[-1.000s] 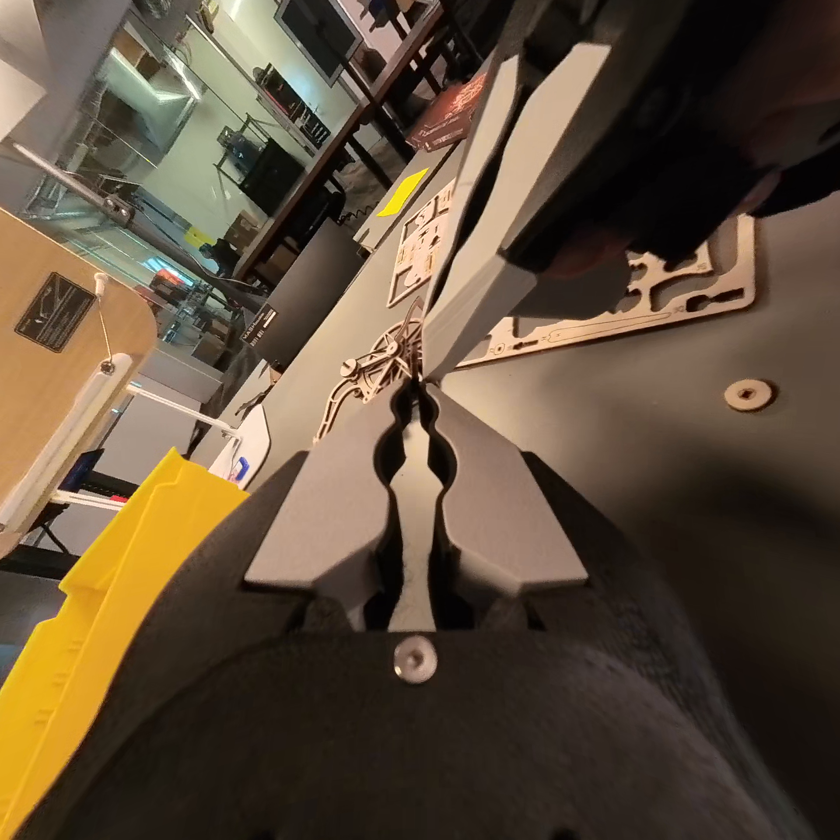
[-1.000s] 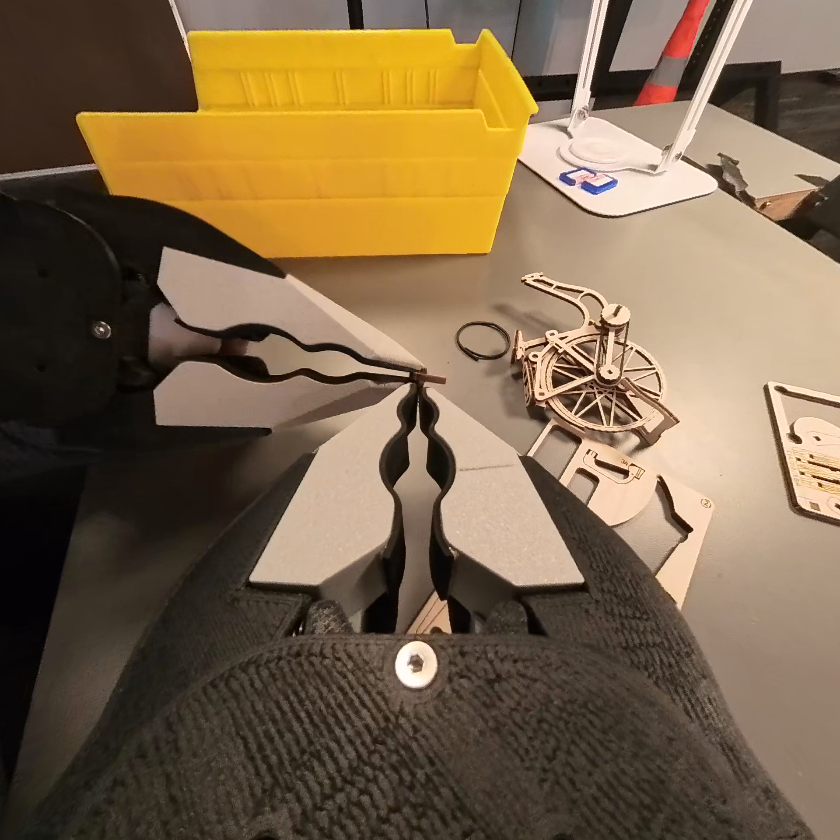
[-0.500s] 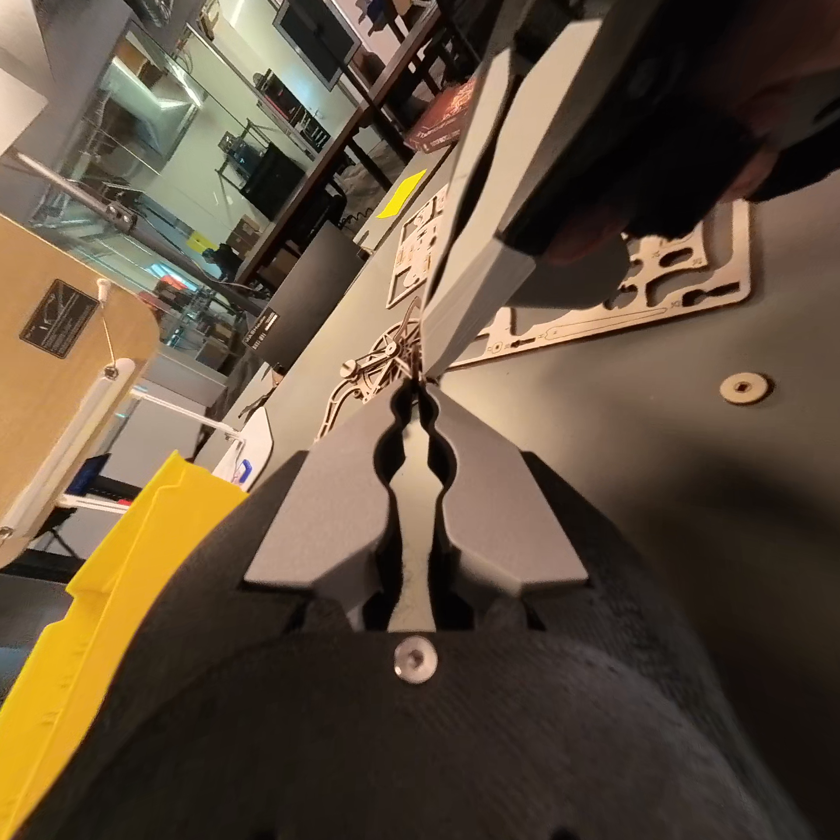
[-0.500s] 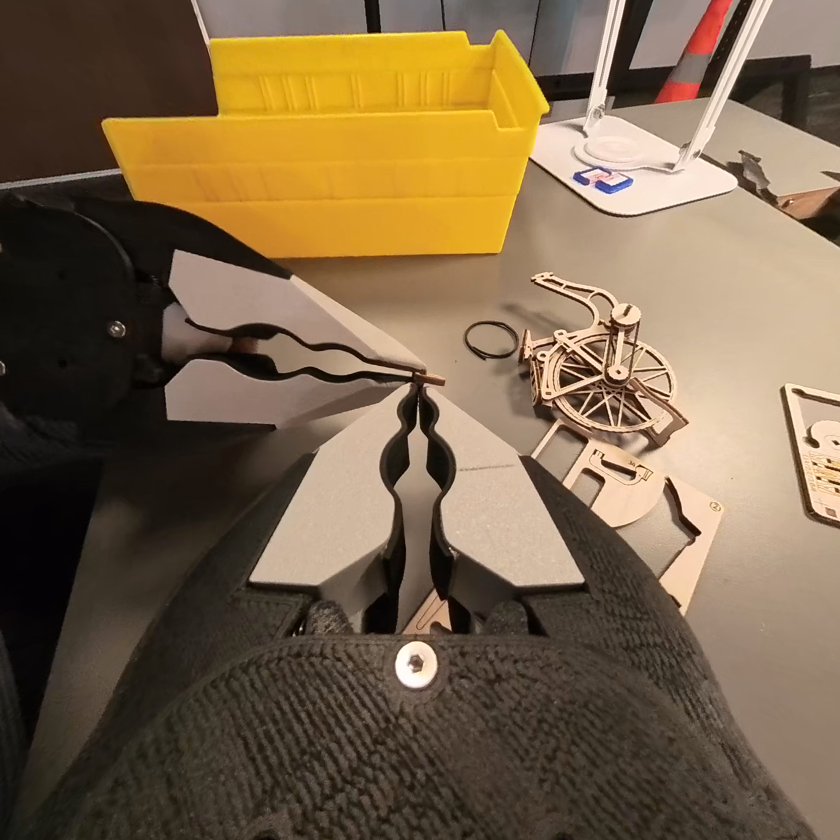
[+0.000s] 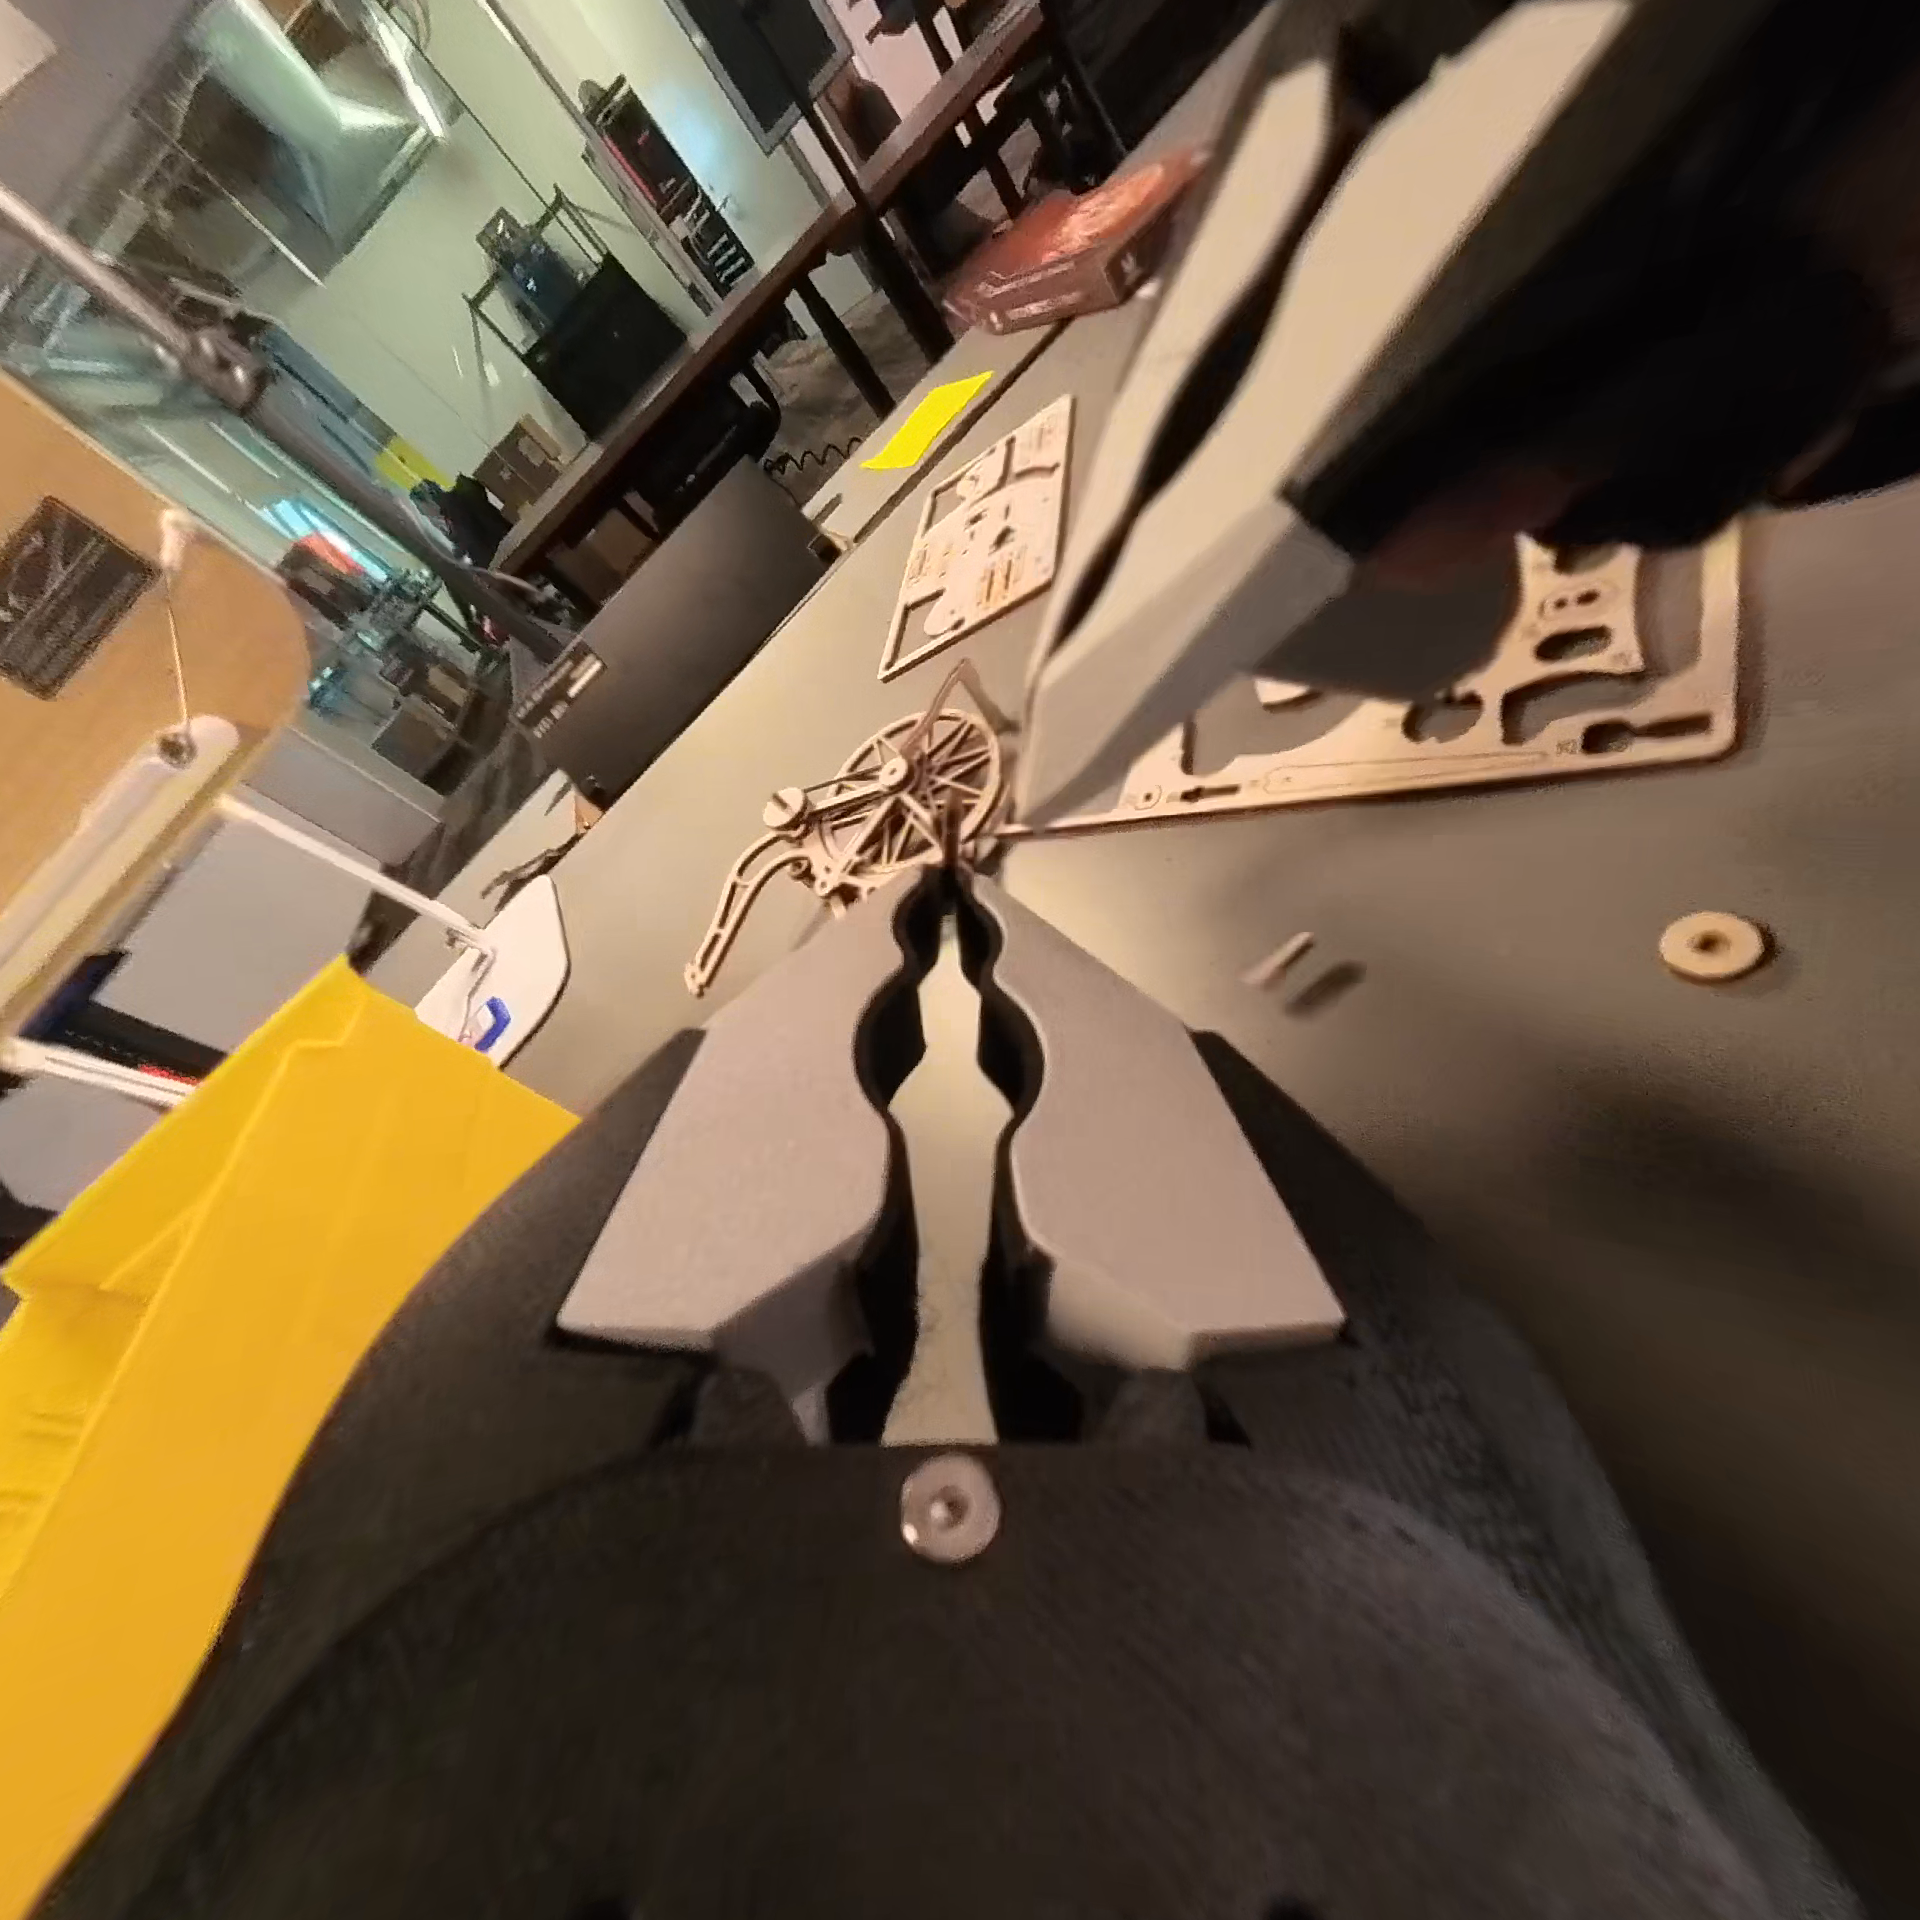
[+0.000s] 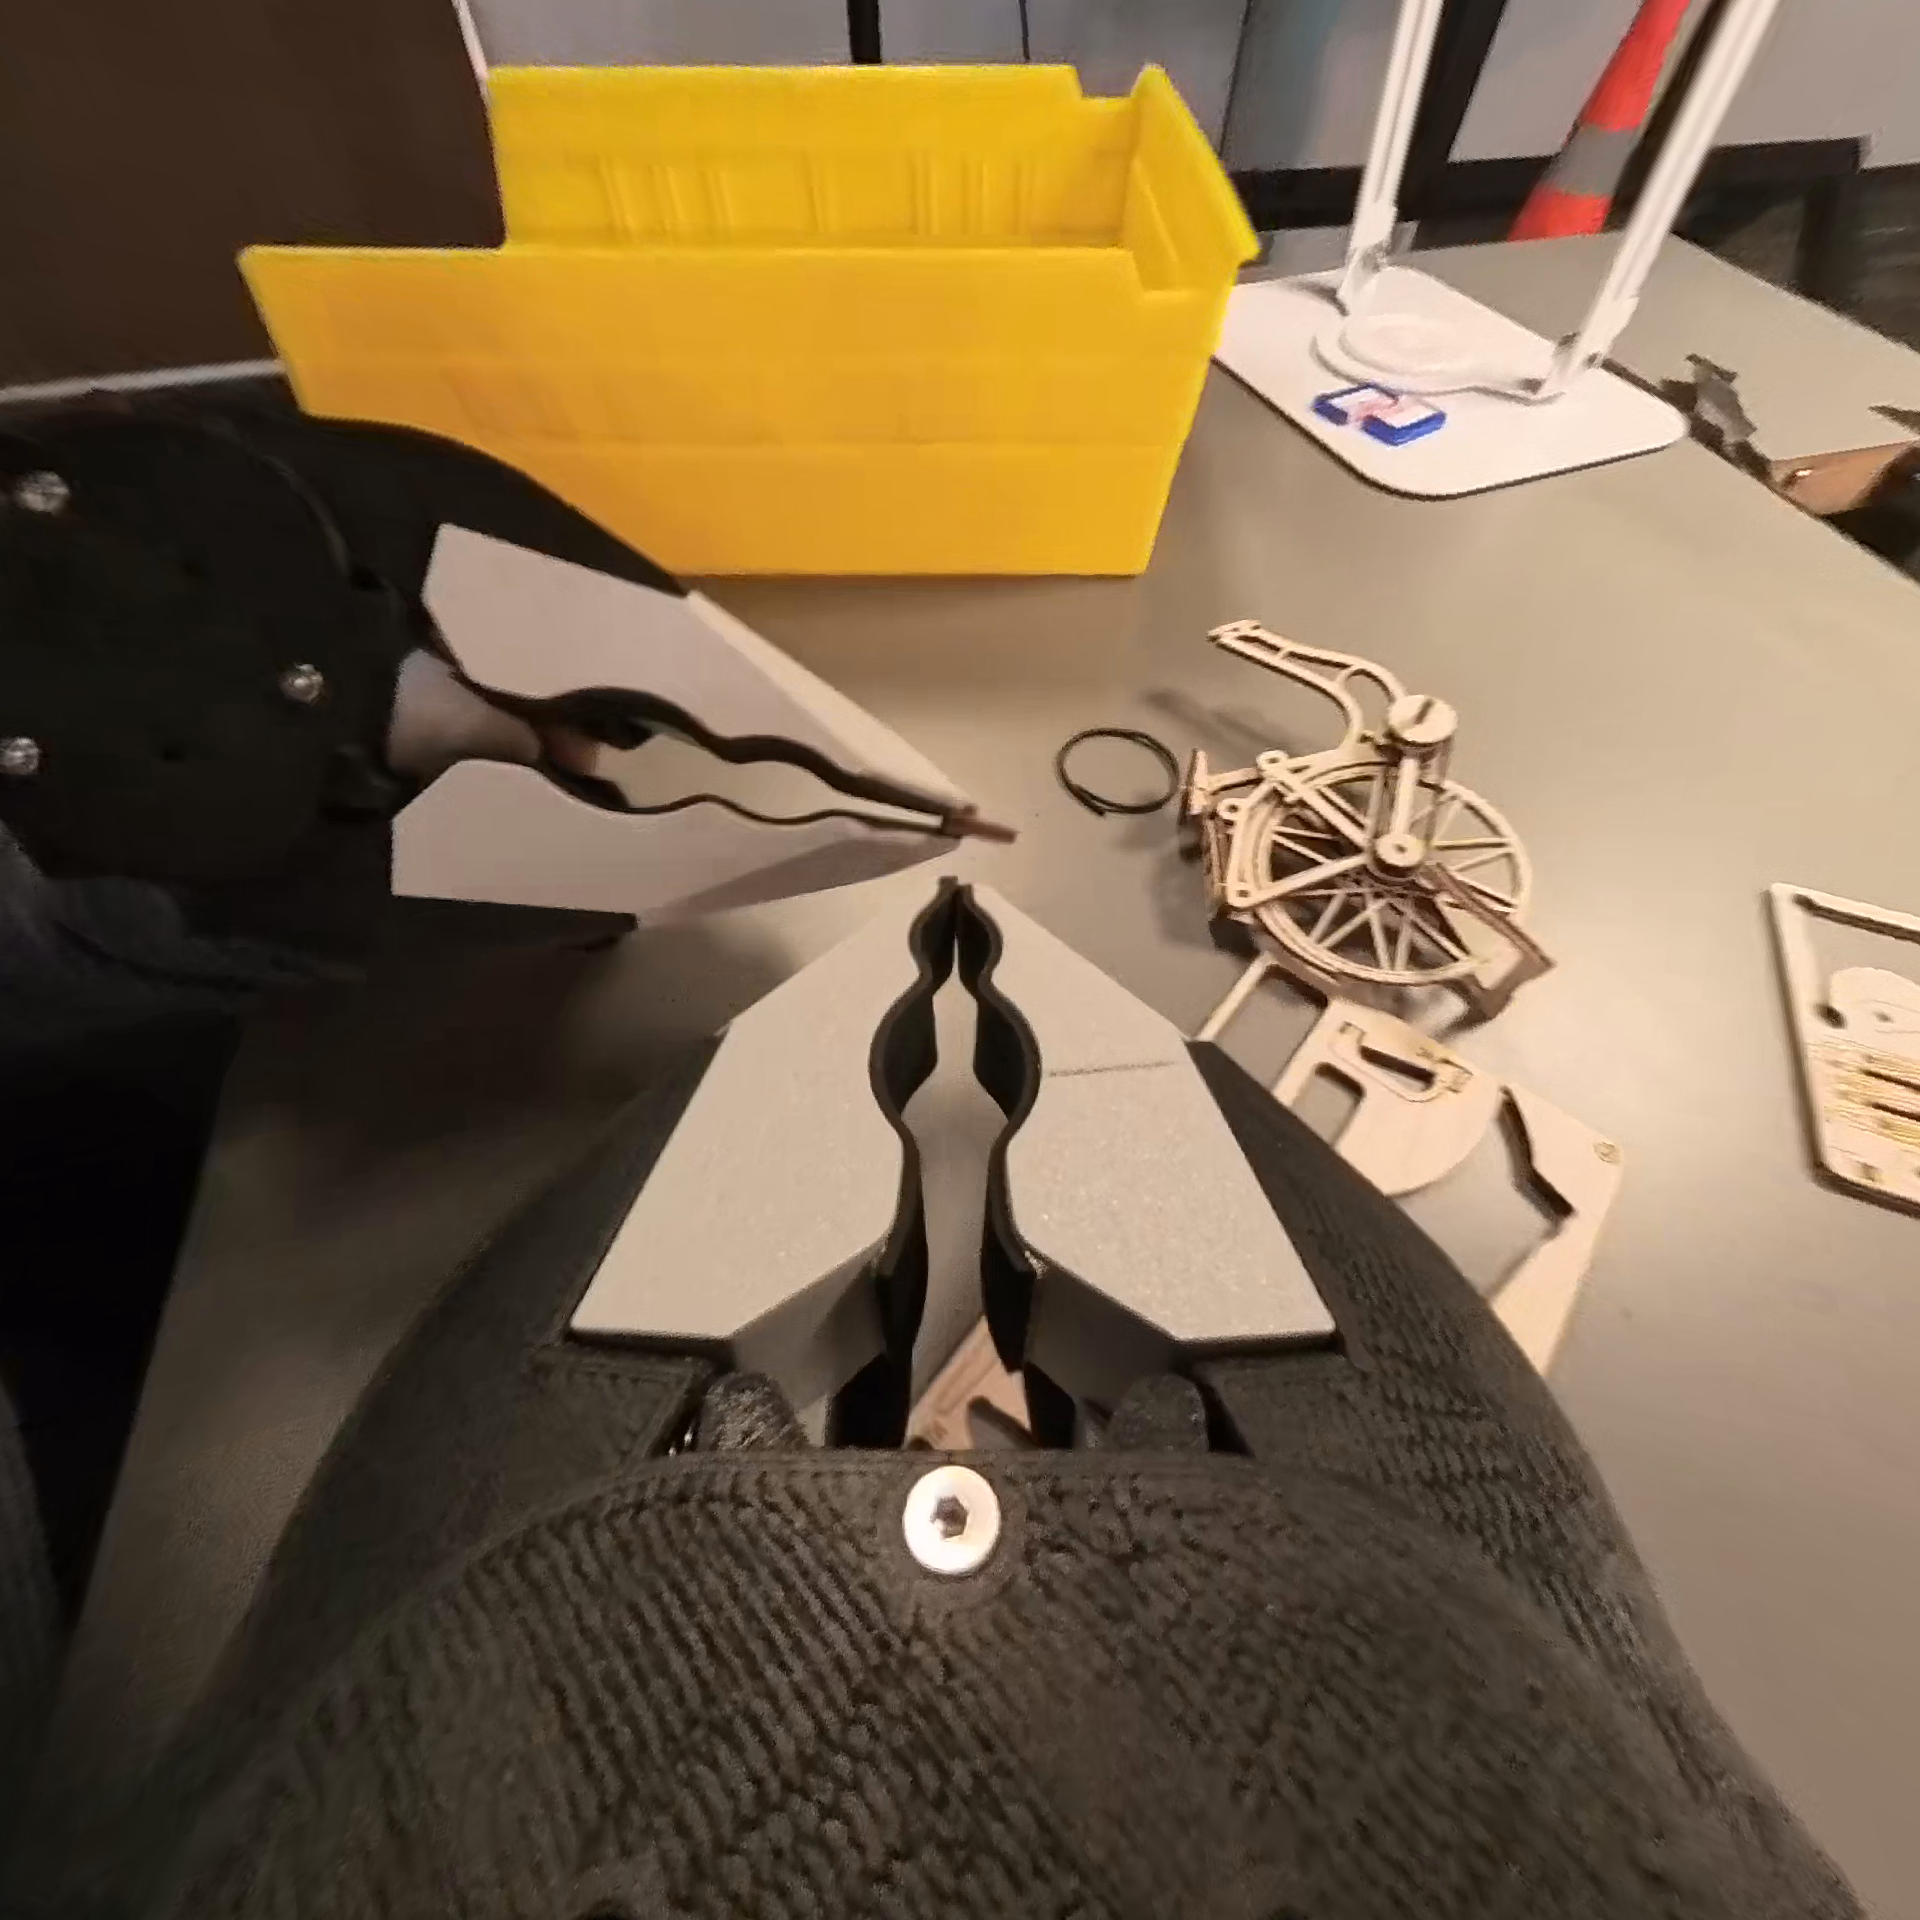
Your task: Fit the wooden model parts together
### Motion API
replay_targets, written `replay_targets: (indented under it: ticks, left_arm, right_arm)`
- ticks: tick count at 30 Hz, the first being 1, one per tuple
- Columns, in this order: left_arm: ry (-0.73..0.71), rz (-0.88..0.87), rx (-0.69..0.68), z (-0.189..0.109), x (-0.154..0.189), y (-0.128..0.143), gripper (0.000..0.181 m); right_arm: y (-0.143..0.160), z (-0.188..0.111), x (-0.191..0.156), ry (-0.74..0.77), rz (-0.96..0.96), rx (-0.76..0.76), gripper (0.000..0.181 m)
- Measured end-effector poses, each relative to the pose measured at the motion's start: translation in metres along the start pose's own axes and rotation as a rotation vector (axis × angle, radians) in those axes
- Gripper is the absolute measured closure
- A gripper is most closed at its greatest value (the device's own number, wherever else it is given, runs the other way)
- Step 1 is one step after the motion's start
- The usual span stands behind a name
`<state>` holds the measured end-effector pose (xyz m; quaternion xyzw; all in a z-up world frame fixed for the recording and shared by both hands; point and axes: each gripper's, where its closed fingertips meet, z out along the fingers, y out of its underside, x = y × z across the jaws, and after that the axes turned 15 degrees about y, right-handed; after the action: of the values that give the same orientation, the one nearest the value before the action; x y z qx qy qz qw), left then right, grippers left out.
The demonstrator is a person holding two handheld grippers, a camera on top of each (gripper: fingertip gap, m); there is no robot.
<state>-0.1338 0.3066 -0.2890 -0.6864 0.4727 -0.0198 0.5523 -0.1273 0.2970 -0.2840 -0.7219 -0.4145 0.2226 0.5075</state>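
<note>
Grey bench (image 6: 1299,644) fills both views, with a yellow bin (image 6: 748,416) at the upper middle of the right wrist view. Left gripper (image 6: 951,826) enters from the left of that frame, its fingers pressed together at the tips on a small dark wooden piece (image 6: 987,828) that sticks out just past them, held above the bench. Right gripper (image 6: 954,896) sits at the frame's centre, its tips closed against each other with nothing visible between them, just below the left gripper's tips and apart from the piece. To the right of centre lies a partly built wooden wheel model (image 6: 1361,831), with a thin black ring (image 6: 1117,771) just beside it on its left. Cut-out wooden sheets (image 6: 1455,1143) lie below and right of the model. In the left wrist view, a small wooden washer (image 5: 1712,945) rests on the bench at mid right.
</note>
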Motion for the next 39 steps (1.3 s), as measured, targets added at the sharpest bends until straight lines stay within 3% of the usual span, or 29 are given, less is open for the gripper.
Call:
replay_targets:
  ticks: [5,7,9,12,16,25,29,32,36,39]
  left_arm:
    - [0.022,-0.142,0.072,-0.005,-0.009,0.001,0.179]
    - [0.026,-0.152,0.084,-0.005,-0.009,0.001,0.179]
    - [0.04,-0.152,0.094,-0.005,-0.007,-0.001,0.179]
    - [0.053,-0.156,0.104,-0.005,-0.006,-0.002,0.179]
    - [0.061,-0.158,0.112,-0.005,-0.005,-0.003,0.18]
    - [0.058,-0.165,0.122,-0.007,-0.006,-0.003,0.18]
    - [0.06,-0.168,0.123,-0.007,-0.006,-0.003,0.18]
    - [0.065,-0.191,0.138,-0.008,-0.007,-0.004,0.18]
    - [0.093,-0.277,0.204,-0.011,-0.011,-0.008,0.18]
    - [0.125,-0.344,0.25,-0.014,-0.015,-0.009,0.18]
  right_arm:
    - [0.008,0.001,-0.004,-0.034,-0.03,-0.046,0.181]
    - [0.016,-0.006,-0.009,-0.119,-0.05,-0.088,0.181]
    - [0.03,-0.014,-0.013,-0.195,-0.062,-0.172,0.173]
    - [0.062,-0.028,-0.019,-0.269,-0.148,-0.341,0.176]
    - [0.074,-0.03,-0.025,-0.291,-0.12,-0.423,0.172]
    - [0.068,-0.016,-0.035,-0.211,-0.164,-0.394,0.163]
    - [0.069,-0.013,-0.03,-0.139,-0.22,-0.391,0.181]
    - [0.067,-0.01,-0.025,-0.102,-0.219,-0.389,0.181]
    - [0.009,-0.005,-0.021,-0.042,-0.058,-0.139,0.181]
    - [-0.012,-0.004,-0.012,0.042,-0.063,-0.059,0.181]
